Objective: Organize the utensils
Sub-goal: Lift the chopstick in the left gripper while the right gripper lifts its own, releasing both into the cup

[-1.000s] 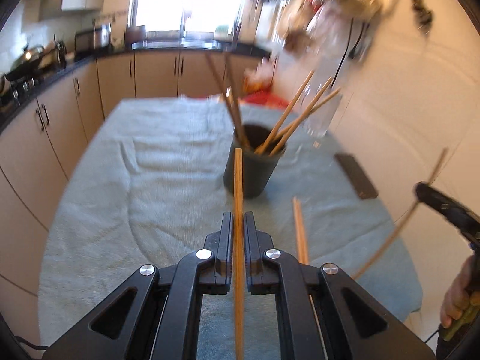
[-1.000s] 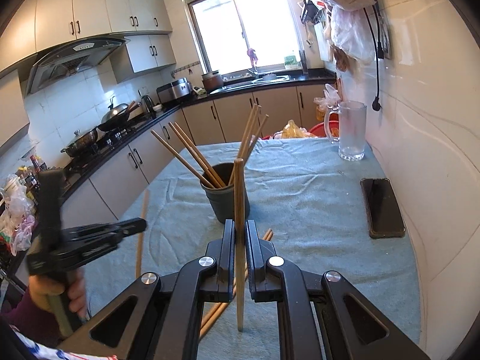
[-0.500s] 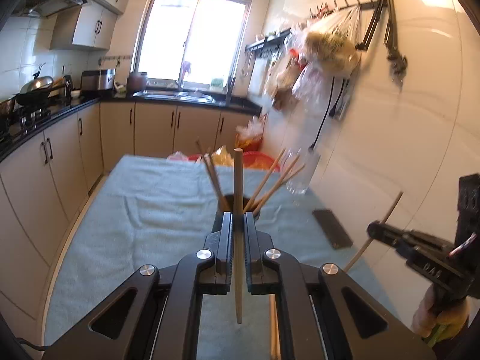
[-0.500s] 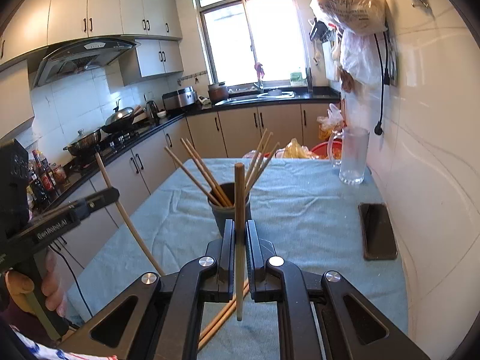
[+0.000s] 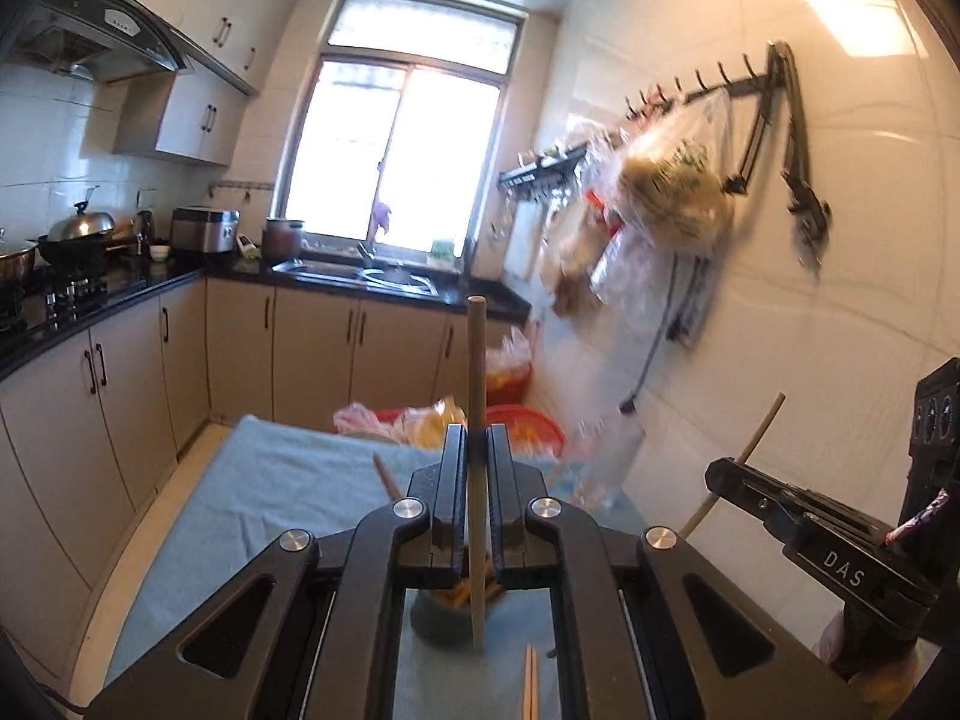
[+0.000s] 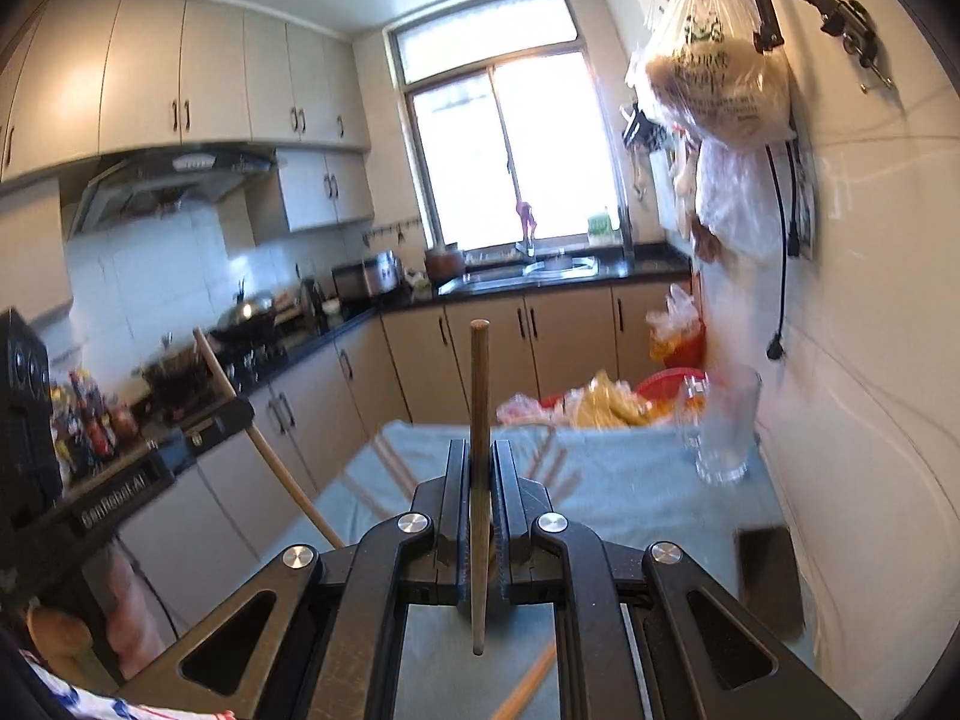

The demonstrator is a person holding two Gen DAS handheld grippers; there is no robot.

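Note:
My left gripper (image 5: 477, 438) is shut on a wooden chopstick (image 5: 475, 360) that stands upright between its fingers. Below it, the dark cup (image 5: 435, 618) with several chopsticks shows through the gripper frame. Two loose chopsticks (image 5: 531, 684) lie on the blue-grey cloth (image 5: 270, 480). My right gripper (image 6: 480, 450) is shut on another upright chopstick (image 6: 479, 384); the cup is hidden behind it, and only blurred stick tips (image 6: 384, 456) show. Each gripper appears in the other's view: the right (image 5: 717, 474) and the left (image 6: 243, 411), both raised above the table.
A glass pitcher (image 6: 726, 432) stands at the table's far right by the tiled wall, with a dark phone (image 6: 768, 576) nearer. Plastic bags (image 6: 714, 78) hang from wall hooks. A red basin (image 5: 528, 426) and bags sit past the table's far end. Kitchen counters run along the left.
Both grippers have risen and tipped upward with their chopsticks still gripped. The cup has dropped from the middle of each view to beneath the fingers.

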